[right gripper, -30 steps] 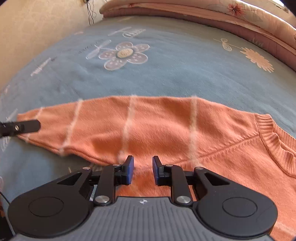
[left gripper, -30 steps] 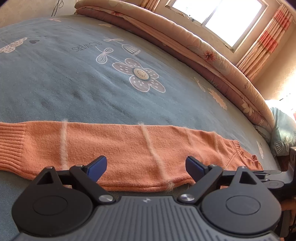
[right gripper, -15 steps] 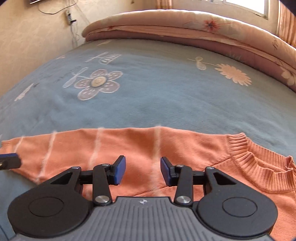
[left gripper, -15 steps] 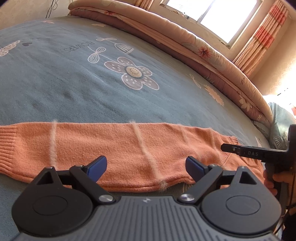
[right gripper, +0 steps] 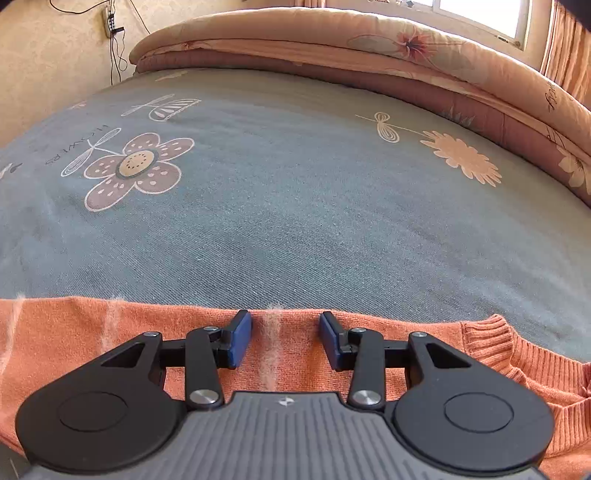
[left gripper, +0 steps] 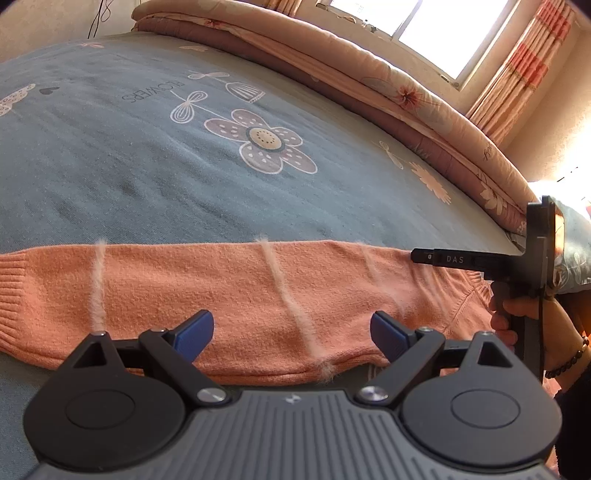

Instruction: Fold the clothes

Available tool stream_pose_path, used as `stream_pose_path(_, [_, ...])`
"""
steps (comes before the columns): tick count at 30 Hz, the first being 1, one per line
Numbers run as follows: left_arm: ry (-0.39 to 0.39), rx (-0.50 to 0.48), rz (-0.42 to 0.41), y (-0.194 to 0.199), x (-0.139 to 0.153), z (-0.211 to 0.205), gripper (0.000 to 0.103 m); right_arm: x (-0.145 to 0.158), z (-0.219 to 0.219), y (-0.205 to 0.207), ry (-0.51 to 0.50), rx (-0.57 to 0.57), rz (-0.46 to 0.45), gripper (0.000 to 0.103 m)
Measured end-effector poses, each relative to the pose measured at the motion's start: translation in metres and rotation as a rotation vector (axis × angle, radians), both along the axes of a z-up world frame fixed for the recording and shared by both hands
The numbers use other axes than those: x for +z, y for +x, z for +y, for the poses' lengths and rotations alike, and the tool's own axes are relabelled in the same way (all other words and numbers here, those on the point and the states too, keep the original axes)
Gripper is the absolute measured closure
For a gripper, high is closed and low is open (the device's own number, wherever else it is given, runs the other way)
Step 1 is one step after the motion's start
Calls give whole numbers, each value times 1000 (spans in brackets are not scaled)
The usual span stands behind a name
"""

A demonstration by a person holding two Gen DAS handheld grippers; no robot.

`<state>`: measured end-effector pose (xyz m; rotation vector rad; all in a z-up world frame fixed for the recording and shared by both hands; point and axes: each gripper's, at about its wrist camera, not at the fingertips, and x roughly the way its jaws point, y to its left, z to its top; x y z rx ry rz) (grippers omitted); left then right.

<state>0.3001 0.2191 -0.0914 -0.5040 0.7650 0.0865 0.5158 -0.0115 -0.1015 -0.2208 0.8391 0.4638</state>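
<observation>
An orange knit sweater with thin pale stripes lies flat across the near part of the bed. Its ribbed cuff is at the left and its ribbed collar at the right. My left gripper hovers over the sleeve near its front edge, jaws wide open and empty. My right gripper stands partly open over the sweater's far edge, straddling a pale stripe without pressing on it. From the left wrist view the right gripper shows side-on, held by a hand.
The bed has a blue-grey sheet printed with flowers. A folded peach quilt runs along the far side below a window with curtains. A pillow lies at the right. Cables hang on the wall.
The right gripper's jaws widened and it moved to the sweater's far edge, near the collar, coming into the left wrist view. The left gripper stayed put, open.
</observation>
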Motion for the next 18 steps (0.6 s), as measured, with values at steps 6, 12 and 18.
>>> stream_pose_path(6, [6, 56, -24, -9, 5, 13, 11, 17, 7, -50, 55, 116, 104, 53])
stream_pose_path(12, [17, 112, -49, -19, 9, 31, 11, 4, 18, -83, 33, 126, 148, 50])
stream_pose_path(18, [-38, 178, -43, -27, 6, 50, 11, 16, -30, -148, 201, 67, 171, 50])
